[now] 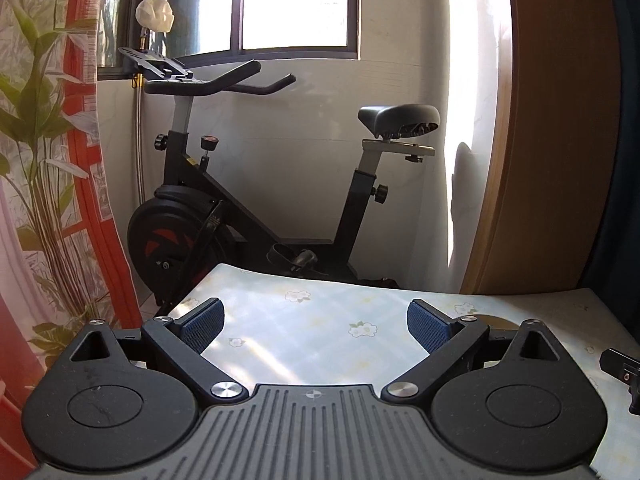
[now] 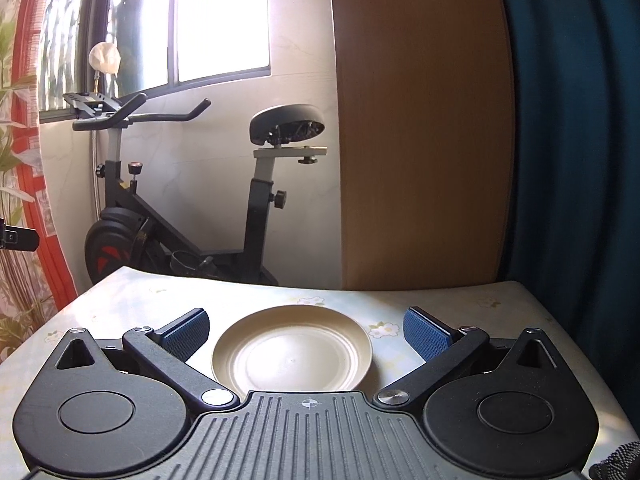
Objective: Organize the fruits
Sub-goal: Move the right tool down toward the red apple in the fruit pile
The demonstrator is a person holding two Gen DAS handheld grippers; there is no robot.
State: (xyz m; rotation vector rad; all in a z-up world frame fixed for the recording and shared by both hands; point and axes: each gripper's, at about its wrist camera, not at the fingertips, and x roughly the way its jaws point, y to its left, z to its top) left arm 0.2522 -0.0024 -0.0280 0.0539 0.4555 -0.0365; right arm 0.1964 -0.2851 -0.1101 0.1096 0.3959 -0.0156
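Note:
A cream round plate [image 2: 292,350] lies empty on the floral-cloth table [image 2: 120,300], right between the open fingers of my right gripper [image 2: 306,330]. My left gripper [image 1: 316,322] is open and empty over a bare part of the table [image 1: 304,320]. A sliver of the plate's rim [image 1: 490,319] shows behind its right finger. No fruit is visible in either view. The edge of the right gripper [image 1: 622,376] shows at the right of the left wrist view, and part of the left gripper [image 2: 16,238] shows at the left edge of the right wrist view.
Beyond the table's far edge stands a black exercise bike [image 1: 256,200] against a white wall under a window. A printed curtain [image 1: 48,160] hangs at the left. A wooden panel [image 2: 420,120] and a blue cloth [image 2: 572,140] are at the right.

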